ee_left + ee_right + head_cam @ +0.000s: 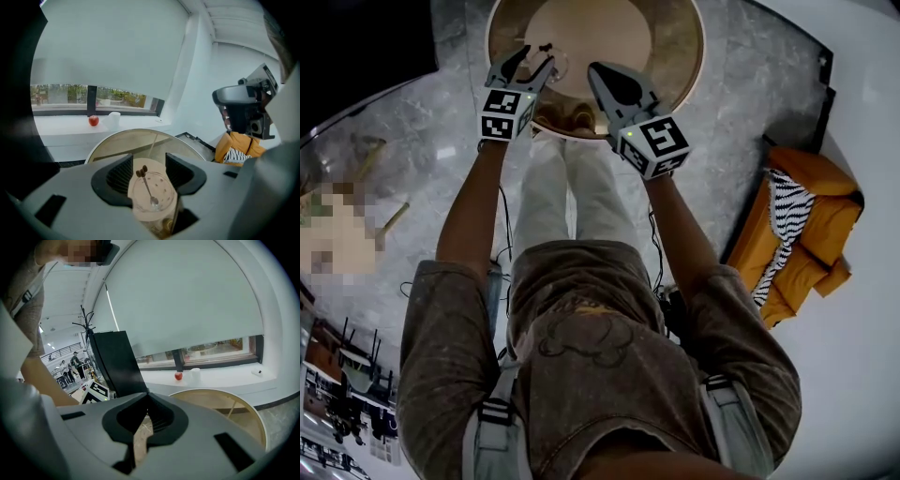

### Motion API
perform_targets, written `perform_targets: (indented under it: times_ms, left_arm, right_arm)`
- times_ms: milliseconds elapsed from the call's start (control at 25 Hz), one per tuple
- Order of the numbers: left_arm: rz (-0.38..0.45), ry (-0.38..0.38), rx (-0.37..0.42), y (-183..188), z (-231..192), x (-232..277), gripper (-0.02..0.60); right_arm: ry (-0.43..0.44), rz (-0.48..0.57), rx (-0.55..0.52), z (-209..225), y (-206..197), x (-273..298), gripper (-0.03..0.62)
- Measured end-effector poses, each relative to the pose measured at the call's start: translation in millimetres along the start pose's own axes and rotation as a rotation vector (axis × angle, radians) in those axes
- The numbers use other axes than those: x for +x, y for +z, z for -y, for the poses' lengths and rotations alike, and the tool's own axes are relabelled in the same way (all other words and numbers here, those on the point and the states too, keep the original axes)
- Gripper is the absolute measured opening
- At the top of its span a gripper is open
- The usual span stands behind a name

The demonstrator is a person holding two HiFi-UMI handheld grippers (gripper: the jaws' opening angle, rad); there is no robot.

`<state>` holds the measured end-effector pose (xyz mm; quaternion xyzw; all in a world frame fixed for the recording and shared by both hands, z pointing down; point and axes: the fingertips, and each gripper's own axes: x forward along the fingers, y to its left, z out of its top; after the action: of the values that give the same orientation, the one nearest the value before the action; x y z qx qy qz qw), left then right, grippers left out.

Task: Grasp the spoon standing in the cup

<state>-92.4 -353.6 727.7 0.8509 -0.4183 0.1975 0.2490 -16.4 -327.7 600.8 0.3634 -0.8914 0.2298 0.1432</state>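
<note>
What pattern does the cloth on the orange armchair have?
The cloth has black and white stripes; the head view shows it best.

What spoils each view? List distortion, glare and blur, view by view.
Head view: wide-angle bending curves the floor round the table, with pale glare on the stone. Left gripper view: a black vignette rings the picture; the spoon in the glass cup is sharp. Right gripper view: same vignette, and the window frame bows.

The grey right tool (pixel 148 399) has its jaws pressed together, nothing between them. A round tan counter (pixel 234 416) lies beyond.
</note>
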Motion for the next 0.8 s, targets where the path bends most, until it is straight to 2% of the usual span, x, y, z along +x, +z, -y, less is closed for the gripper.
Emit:
perform_targets:
  times_ms: [360,600,800]
  left_arm:
    - [-0.156,-0.001,-0.018,-47.5,-16.4,46.6,0.207]
    - [-0.206,-0.029,0.039,-51.1,-13.6,59.8,0.189]
    - [-0.236,-0.019,0.068,-53.0,-17.2,62.4,0.155]
  right_arm:
    - [-0.007,-0.026,0.018,6.4,-17.8,-3.2,0.017]
    - [-0.016,-0.032,0.025,13.1,-22.2,-7.0,0.017]
    - [-0.017,-0.036,0.034,14.0,-24.5,-8.9,0.017]
